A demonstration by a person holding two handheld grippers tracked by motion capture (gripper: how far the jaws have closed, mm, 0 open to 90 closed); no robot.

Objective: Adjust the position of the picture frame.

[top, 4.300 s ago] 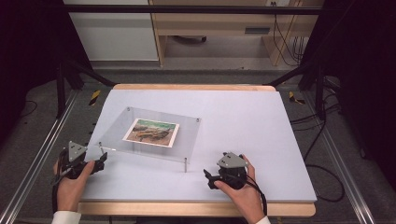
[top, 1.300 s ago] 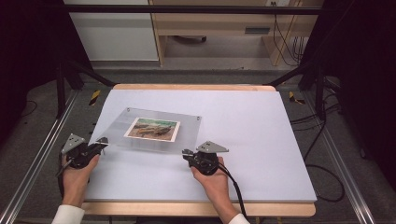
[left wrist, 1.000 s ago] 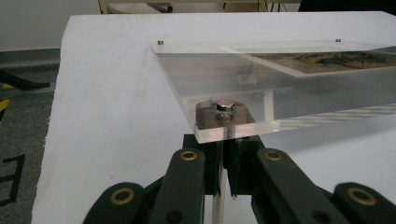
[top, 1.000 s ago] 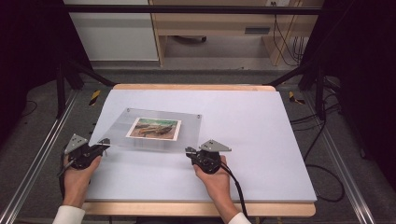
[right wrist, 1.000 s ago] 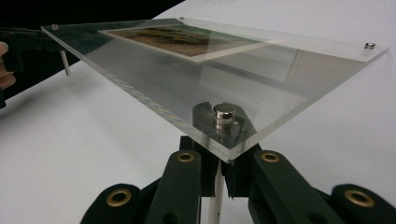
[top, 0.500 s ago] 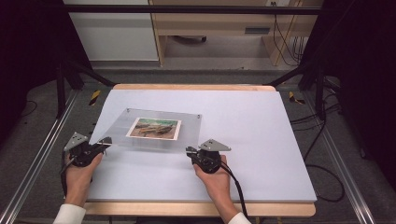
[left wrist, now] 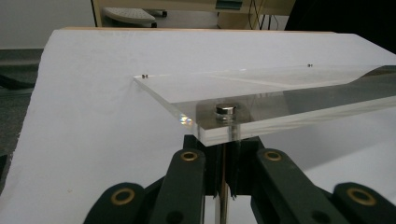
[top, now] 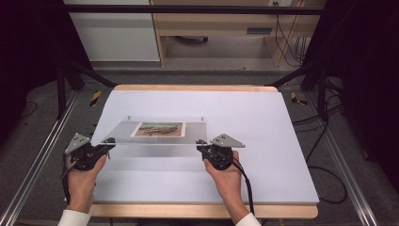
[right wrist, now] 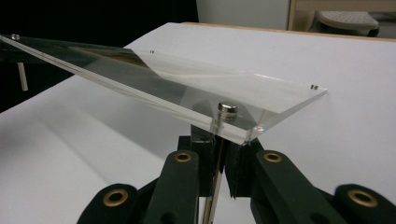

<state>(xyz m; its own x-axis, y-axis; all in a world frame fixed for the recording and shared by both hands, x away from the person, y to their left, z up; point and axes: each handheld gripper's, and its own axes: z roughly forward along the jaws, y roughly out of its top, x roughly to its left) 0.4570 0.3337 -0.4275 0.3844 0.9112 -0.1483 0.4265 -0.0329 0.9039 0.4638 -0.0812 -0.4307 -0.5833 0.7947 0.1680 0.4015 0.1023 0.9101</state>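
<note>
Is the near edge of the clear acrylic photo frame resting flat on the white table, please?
No, the acrylic photo frame has its near edge held above the white table by the left claw and right claw.

Each black gripper (top: 109, 143) carries a grey three-cornered plate, brass-ringed jaws and black cable; white sleeves (top: 74, 217).

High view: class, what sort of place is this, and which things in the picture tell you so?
Probably a lab or recording workspace, not a home. A white-topped table stands inside a dark metal frame, loose cables run across the grey floor, and a person works with a handheld left gripper and right gripper.
</note>
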